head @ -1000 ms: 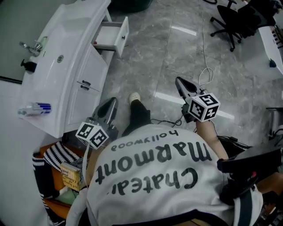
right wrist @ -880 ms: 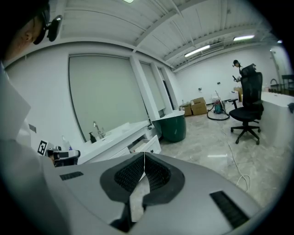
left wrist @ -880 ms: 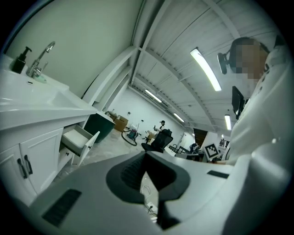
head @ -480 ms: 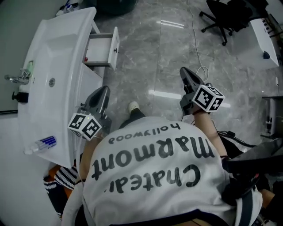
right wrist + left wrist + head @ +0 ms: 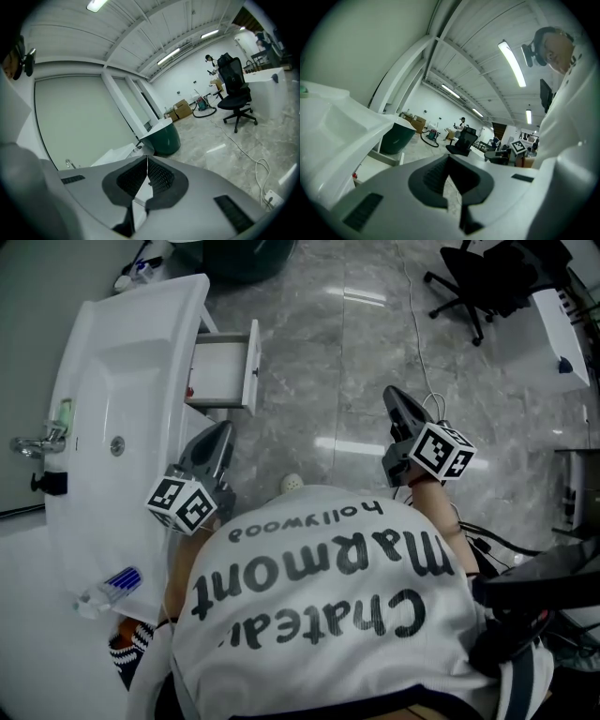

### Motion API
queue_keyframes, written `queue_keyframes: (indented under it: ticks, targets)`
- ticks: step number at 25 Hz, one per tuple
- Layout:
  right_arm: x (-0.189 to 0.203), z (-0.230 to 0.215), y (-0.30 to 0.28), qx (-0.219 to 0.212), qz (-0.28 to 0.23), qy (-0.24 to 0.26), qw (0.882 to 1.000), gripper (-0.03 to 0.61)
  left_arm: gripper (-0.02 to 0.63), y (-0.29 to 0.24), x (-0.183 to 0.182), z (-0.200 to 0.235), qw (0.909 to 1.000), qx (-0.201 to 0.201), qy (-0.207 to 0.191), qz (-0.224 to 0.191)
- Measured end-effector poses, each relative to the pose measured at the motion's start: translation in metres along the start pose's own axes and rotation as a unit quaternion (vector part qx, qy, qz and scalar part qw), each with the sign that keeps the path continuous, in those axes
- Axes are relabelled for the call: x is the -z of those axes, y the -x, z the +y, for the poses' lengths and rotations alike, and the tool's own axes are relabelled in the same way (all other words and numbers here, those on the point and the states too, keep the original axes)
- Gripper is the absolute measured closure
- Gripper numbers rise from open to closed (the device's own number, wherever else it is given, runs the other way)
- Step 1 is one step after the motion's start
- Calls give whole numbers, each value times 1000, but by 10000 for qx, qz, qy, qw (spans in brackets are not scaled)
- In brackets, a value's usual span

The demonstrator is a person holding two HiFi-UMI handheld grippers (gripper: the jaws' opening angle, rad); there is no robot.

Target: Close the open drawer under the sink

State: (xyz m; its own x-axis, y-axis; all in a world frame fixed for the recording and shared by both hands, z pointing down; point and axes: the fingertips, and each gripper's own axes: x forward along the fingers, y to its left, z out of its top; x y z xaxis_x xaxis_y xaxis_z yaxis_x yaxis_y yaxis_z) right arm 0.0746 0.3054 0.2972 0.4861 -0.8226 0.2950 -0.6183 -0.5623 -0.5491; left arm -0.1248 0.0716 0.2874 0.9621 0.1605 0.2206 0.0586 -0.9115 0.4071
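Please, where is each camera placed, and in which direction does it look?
Head view: on the head, looking steeply down at sink, open drawer, floor; shirt, left gripper, right gripper show.
Left gripper view: on left gripper, facing drawer, bin, chair; shirt at right.
Right gripper view: on right gripper, facing sink, bin, chair; shirt at left.
Both gripper views share bin and chair.

We have stepped closer to the sink (image 5: pixel 103 399). A moment ago the open drawer (image 5: pixel 225 371) was well away from our left claw (image 5: pixel 223 429). Now it sits just ahead of it. Our right claw (image 5: pixel 394 397) has come forward too. The striped bag (image 5: pixel 127 645) has slid almost out of sight, and our shoe (image 5: pixel 293 483) is nearly hidden.
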Motion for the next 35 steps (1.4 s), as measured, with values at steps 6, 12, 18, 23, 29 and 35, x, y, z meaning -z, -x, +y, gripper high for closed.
queue_keyframes:
  ticks: [6, 12, 18, 23, 29, 35]
  targets:
    - [3, 9, -37, 56, 30, -24, 10000, 566, 606, -8, -8, 37, 10000, 15, 54, 74]
    - [8, 11, -49, 89, 145, 4, 9999, 566, 606, -12, -10, 54, 9998, -46, 124, 134]
    - [17, 2, -55, 179, 307, -52, 9994, 566, 606, -17, 0, 60, 9994, -74, 235, 256]
    - [21, 6, -57, 175, 470, 184, 9986, 566, 606, -17, 7, 58, 9991, -58, 259, 320]
    - [27, 5, -63, 121, 588, 97, 9982, 566, 606, -16, 11, 58, 9991, -85, 291, 312]
    - [28, 11, -71, 11, 586, 36, 9983, 566, 606, -10, 13, 62, 9988, -184, 332, 294]
